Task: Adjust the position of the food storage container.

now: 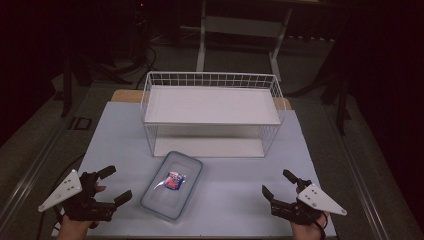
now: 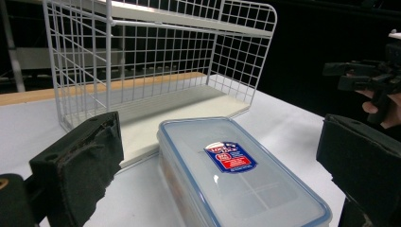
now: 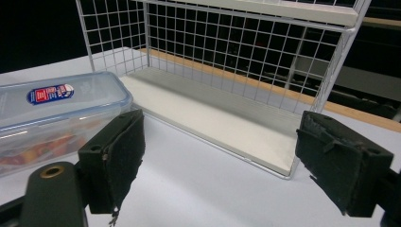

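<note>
We judge the lidded plastic container rigid, light and slick; grip across its short sides. Left gripper and right gripper stand wide, empty.

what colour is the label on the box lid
Blue and red with white print, on the label of the clear box; clearest in the left gripper view.
</note>
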A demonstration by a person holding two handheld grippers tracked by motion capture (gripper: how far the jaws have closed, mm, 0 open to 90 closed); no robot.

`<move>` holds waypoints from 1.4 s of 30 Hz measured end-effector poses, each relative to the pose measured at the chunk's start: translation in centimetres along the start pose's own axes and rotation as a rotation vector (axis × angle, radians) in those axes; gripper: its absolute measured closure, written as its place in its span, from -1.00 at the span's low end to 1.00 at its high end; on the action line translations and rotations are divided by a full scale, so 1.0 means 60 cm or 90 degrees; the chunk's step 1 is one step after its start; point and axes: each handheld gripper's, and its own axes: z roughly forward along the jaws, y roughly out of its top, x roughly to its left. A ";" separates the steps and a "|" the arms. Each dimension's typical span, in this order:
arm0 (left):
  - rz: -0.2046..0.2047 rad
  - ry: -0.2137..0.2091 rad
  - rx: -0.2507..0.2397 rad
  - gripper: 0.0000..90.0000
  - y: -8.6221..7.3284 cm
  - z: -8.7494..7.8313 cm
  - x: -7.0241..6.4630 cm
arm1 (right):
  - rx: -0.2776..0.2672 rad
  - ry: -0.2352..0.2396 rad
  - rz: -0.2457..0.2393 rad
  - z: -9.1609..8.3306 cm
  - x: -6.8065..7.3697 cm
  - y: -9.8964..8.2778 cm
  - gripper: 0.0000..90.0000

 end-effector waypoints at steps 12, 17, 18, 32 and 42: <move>0.025 -0.036 0.109 -0.47 -0.008 0.001 0.005 | 0.003 0.004 0.014 -0.001 0.003 0.002 -0.66; 0.024 -0.065 0.224 0.38 -0.035 0.000 0.019 | 0.005 0.009 0.015 0.000 0.006 0.003 -0.66; 0.024 -0.065 0.224 0.51 -0.035 0.000 0.019 | 0.005 0.009 0.015 0.000 0.006 0.003 -0.66; 0.055 -0.085 0.386 0.97 -0.067 0.044 0.002 | 0.003 0.013 0.024 -0.001 0.006 0.002 -0.66; 0.048 -0.076 0.386 0.97 -0.071 0.063 0.006 | 0.006 0.016 0.026 0.000 0.005 0.002 -0.66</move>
